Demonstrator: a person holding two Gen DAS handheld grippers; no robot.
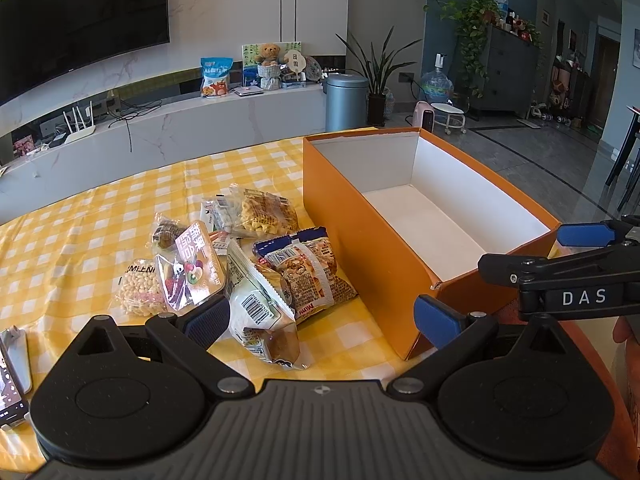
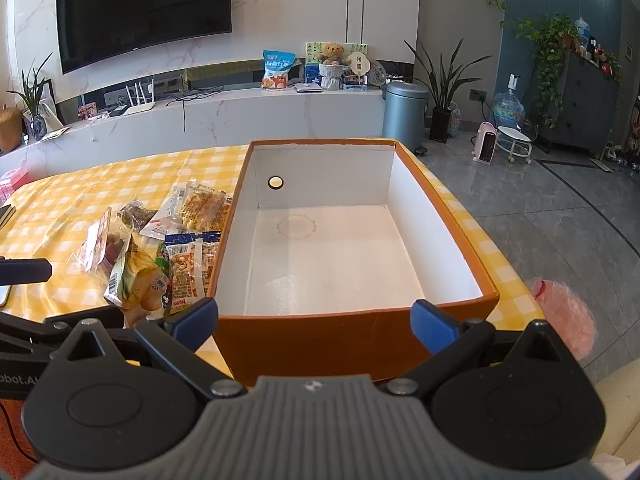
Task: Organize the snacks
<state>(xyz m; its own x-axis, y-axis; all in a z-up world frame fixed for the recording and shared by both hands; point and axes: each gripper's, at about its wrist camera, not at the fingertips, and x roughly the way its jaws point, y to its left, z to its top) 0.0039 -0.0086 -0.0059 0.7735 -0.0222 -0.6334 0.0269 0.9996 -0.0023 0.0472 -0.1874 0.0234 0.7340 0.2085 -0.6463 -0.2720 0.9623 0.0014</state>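
Jaws wide (both); orange box [image 2: 352,340] runs lengthwise away, open-topped.

Snack packets [image 1: 256,264]: six counted in one overlapping heap, though the overlap may hide more.
- One clear bag of pale puffed grains [image 1: 138,290], at the heap's 8 o'clock.
- One dried-fruit pack [image 1: 192,268] with a white label.
- One clear bag of yellow ridged crisps [image 1: 260,214], at 12 o'clock.
- One white barcode-backed packet [image 1: 260,308], at 6 o'clock.
- One blue-edged printed packet [image 1: 308,276], at 3 o'clock.
- One small dark-filled packet [image 1: 166,234], at 10 o'clock.

Orange box [image 1: 360,240], white inside: one, lidless, at the heap's 3 o'clock.

Yellow checked tablecloth [image 1: 100,216]: one.
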